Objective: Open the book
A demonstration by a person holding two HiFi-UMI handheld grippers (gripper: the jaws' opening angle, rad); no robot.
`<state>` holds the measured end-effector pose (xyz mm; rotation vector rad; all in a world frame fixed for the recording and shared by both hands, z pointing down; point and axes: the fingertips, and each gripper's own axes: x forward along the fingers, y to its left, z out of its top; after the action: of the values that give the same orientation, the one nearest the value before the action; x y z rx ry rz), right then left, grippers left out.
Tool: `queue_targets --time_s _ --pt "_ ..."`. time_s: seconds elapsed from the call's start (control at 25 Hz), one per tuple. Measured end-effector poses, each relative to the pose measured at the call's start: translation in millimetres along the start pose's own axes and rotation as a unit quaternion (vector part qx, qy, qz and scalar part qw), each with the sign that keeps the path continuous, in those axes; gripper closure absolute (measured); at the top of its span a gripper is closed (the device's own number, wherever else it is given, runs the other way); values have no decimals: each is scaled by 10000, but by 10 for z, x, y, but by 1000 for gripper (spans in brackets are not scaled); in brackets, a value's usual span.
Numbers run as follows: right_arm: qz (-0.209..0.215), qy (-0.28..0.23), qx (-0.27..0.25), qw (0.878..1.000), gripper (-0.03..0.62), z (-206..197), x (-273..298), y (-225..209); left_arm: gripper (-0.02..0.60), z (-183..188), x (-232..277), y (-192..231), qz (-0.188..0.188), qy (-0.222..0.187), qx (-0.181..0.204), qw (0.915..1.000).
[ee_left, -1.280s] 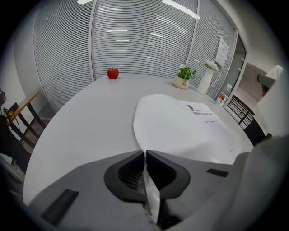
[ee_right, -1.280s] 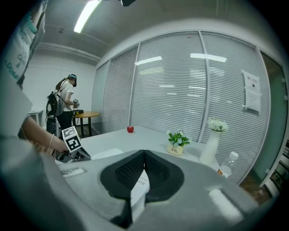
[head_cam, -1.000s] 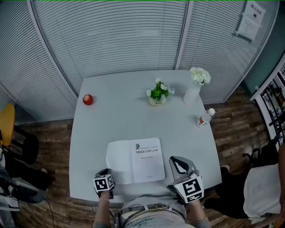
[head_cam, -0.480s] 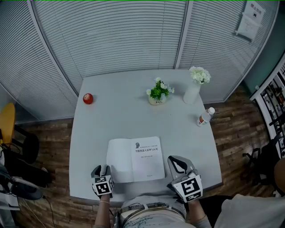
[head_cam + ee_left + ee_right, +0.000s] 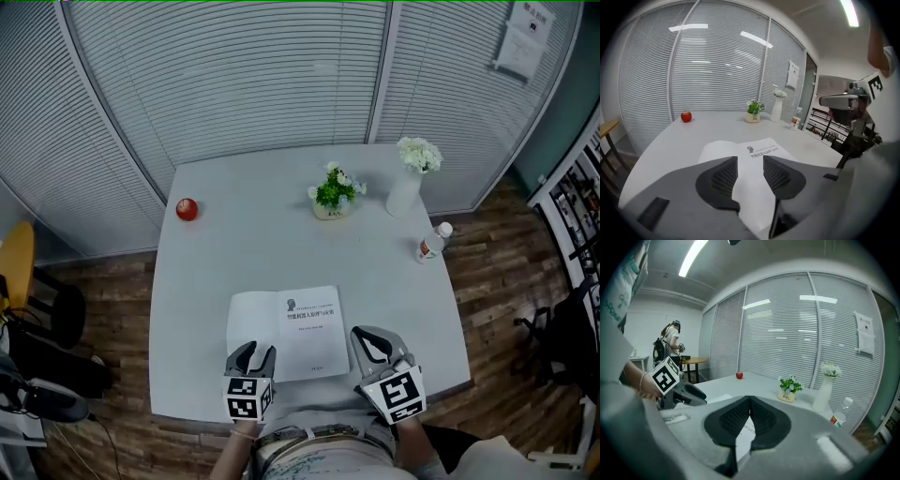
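The book [image 5: 286, 333] lies open near the front edge of the white table [image 5: 244, 253], its left page blank and its right page printed with a title. My left gripper [image 5: 251, 354] hovers over the book's near left corner. Its jaws have just been opening and stand apart with nothing between them; in the left gripper view [image 5: 750, 161] only the page [image 5: 757, 152] shows beyond the gap. My right gripper [image 5: 375, 343] sits just right of the book's near right corner. Its tips meet in the right gripper view [image 5: 750, 398], holding nothing.
A red apple [image 5: 187, 209] lies at the far left of the table. A small potted plant [image 5: 333, 195], a white vase of flowers [image 5: 408, 183] and a plastic bottle [image 5: 431, 242] stand at the far right. Blinds line the back wall. A person [image 5: 670, 345] stands far off.
The left gripper has lifted and moved right, from beside the book's near left corner to over that corner, and its jaws have opened. The right gripper has stayed put.
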<state>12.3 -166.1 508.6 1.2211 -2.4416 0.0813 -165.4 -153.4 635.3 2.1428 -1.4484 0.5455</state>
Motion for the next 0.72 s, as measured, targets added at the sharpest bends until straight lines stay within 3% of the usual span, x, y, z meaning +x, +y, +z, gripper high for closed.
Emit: queue_targets --time_s 0.48,0.72 --pt "58 -40 11 10000 591 0 -6 51 577 266 -113 -656 -1028 -268 32 9943" --pt "165 -146 23 9998 592 35 -8 155 583 625 -257 -972 -1523 -717 -93 9857"
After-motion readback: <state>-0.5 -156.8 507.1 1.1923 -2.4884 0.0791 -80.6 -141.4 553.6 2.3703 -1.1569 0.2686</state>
